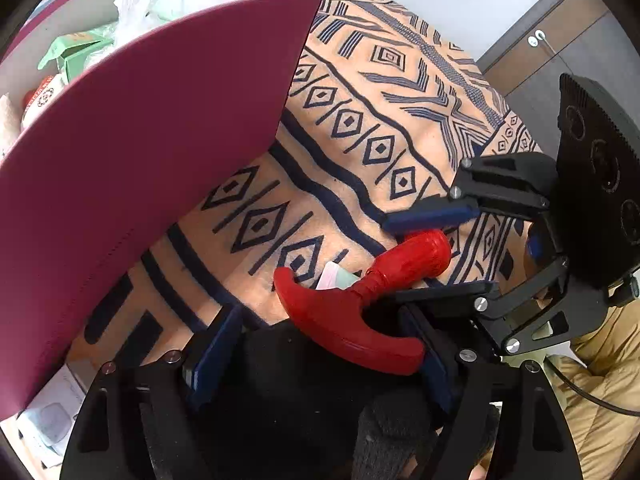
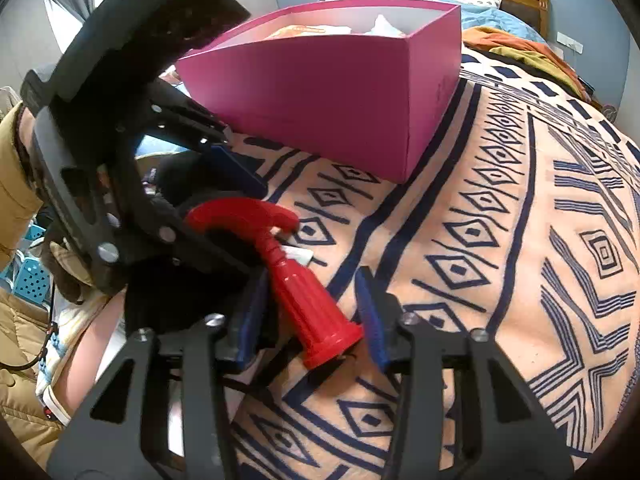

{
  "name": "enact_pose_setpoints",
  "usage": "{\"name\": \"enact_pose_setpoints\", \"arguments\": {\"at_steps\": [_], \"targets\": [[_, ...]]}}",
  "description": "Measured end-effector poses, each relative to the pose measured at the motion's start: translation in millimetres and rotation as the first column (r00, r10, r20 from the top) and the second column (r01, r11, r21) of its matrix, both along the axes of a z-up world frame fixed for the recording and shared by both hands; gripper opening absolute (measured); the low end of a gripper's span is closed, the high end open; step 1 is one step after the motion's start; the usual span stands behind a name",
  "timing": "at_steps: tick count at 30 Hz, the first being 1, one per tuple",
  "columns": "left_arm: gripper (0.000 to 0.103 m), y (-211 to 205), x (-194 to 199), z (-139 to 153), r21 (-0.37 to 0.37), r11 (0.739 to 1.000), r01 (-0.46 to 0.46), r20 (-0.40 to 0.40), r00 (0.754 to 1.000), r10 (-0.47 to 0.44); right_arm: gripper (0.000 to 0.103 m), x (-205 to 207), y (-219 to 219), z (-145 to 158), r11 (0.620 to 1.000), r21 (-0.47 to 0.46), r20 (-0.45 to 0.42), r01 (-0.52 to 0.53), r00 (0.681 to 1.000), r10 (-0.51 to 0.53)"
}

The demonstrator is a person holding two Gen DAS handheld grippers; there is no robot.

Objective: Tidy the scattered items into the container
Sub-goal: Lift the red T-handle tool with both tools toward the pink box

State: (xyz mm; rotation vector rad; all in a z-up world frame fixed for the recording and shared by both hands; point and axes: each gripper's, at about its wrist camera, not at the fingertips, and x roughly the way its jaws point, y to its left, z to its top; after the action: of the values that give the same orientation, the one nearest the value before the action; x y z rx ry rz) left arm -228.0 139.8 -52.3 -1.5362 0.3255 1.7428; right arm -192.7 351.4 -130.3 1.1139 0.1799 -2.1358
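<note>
Item: red toy hammer (image 1: pixel 412 256); lying on the patterned blanket (image 2: pixel 460 240), not in the container yet.

Position of item: curved head sitting between the pads of the left gripper (image 1: pixel 320 320); ribbed handle running away from that gripper and passing between the pads of the right gripper (image 2: pixel 312 280), its flared end nearest the right gripper's body.

Left gripper: pads standing wide apart, one on each side of the hammer head; one tip of the head appearing to touch a pad; a dark soft mass is filling the gap behind the head; whether anything is being gripped cannot be told.

Right gripper: jaws standing parted and straddling the handle; a gap is showing along the shaft, though the flare lies close against one pad; nothing is being held.

Container: pink box (image 2: pixel 320 112); standing ahead of the right gripper and off to its left, close beside the left gripper; already holding a green carton (image 1: pixel 76 50) and a white plastic bag (image 1: pixel 132 4).

Other loose piece: small pale card or packet (image 1: pixel 336 276); lying just beyond the left gripper's fingertips, partly under the hammer's neck; kind cannot be told.

Step in hand: judging by the straddle, the pick-up of the hammer is being set up; lifting is not yet begun.

Next move is calling for: closing on the ribbed shaft rather than the widening flare, where the pads could be sliding off; freeing the other gripper from the head; then raising the hammer above the box wall before releasing it inside.
</note>
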Motion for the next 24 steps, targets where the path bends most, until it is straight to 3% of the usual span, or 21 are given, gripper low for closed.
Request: {"name": "enact_pose_setpoints", "arguments": {"at_steps": [6,8,12,14,18,21,24], "targets": [[0.061,-9.4,-1.9,3.5,0.045,0.999,-0.026,0.015,1.000,0.026,0.032,-3.5,-3.2,-2.3,1.000,-0.010,0.002,-0.001,1.000,0.001],[0.046,-9.1,-1.3,4.9,0.049,0.999,-0.025,0.016,1.000,0.024,0.031,-5.1,-1.3,-3.4,1.000,-0.020,0.014,0.007,1.000,-0.006],[0.047,-11.1,-7.2,3.9,0.060,0.998,-0.037,0.062,0.998,0.033,0.032,-2.9,-4.4,-4.6,1.000,0.009,0.004,-0.001,1.000,0.001],[0.056,-12.9,-11.9,3.7,0.079,0.996,-0.048,0.095,0.995,0.040,0.032,-1.6,-5.7,-4.1,1.000,0.024,-0.011,-0.007,1.000,0.007],[0.057,-11.9,-16.8,0.7,0.089,0.994,-0.059,0.114,0.992,0.048,0.032,-2.1,-6.3,-5.8,0.999,0.030,-0.020,-0.009,1.000,0.010],[0.055,-11.5,-15.3,1.5,0.090,0.995,-0.049,0.098,0.994,0.040,0.031,-3.1,-4.7,-6.7,1.000,0.021,-0.019,-0.007,1.000,0.008],[0.045,-12.5,-14.4,1.3,0.082,0.995,-0.050,0.079,0.996,0.044,0.030,-1.9,-5.2,-5.3,1.000,0.025,-0.028,-0.004,1.000,0.005]]}}
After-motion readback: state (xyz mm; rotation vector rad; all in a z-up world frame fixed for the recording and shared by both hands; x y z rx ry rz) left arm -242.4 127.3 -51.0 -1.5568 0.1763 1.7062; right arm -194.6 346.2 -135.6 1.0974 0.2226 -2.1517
